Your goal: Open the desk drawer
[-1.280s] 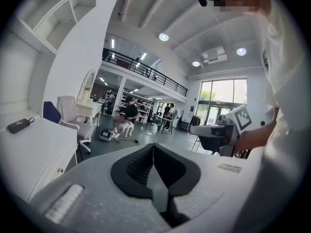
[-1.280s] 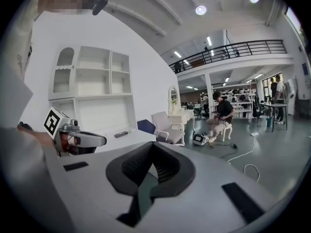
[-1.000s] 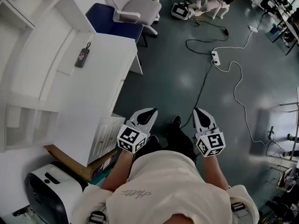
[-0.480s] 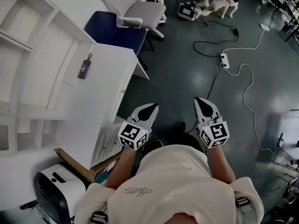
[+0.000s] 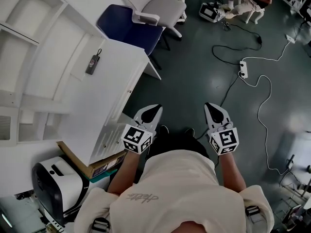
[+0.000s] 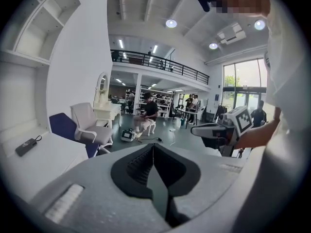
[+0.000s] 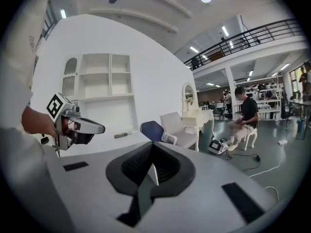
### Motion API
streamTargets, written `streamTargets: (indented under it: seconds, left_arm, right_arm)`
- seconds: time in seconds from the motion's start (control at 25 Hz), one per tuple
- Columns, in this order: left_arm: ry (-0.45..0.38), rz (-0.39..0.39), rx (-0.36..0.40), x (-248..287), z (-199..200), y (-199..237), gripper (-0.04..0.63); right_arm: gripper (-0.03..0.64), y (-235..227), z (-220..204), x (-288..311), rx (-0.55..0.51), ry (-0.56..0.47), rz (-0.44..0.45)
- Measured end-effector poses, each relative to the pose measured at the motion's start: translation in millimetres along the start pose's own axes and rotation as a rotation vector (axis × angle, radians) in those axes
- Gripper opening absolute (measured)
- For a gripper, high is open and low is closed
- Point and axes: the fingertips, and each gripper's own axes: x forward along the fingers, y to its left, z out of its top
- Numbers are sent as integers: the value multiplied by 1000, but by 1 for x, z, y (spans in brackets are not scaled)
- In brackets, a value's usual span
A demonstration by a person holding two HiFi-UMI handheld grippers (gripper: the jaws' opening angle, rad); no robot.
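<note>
Both pairs of tongs hung low in front of the person, over the floor (image 5: pixel 194 81), and neither touched the desk. The left tongs (image 5: pixel 151 110) had their jaws pressed together at the tips with nothing between them. The right tongs (image 5: pixel 213 108) were likewise closed and empty.

The white surface (image 5: pixel 92 106) stood to the person's left, its long axis running away from the person, so the drawer fronts (image 5: pixel 112 139) below its edge faced the open floor. The nearest of these (a slatted one, as far as the head view showed) lay just left of the left tongs and a little back toward the person, near but apart. The left tongs were plainly the nearer; the right tongs were well apart from it, across the body. No handle could be made out for certain.

In my judgement the coming move called for a turn leftward, parted jaws, and a pull square to the front. A small dark device (image 5: pixel 92 62) lay on the surface.
</note>
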Motion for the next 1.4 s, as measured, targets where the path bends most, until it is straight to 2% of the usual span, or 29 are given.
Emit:
streamTargets:
  seconds: [0.16,0.36,0.6,0.76,1.04,1.2,1.4]
  left_arm:
    - [19,15,13,12,2,6,15]
    - [50,-40,42,35,2,2,15]
    - [20,-103,43,71,13,-3,15]
    - [-1,-113,20,89,21,4,15]
    - [-5,-51,-42,101,18,60,15]
    - [-19,-2,-49,107,29,101,15]
    - [-55,43,-50,107,46,157,15]
  right_arm:
    - [2,-8,-12,7,40,6,7]
    - [2,-11,-25,4,73,30,-13]
    - [2,-41,-25,-7,74,48,-95]
    - [2,-56,-21,0,56,79,-105]
    - [2,-59,0,59,34,90,-68]
    - [2,-57,30,108,-44,91,-9]
    - [3,-61,77,169,-103,48,13]
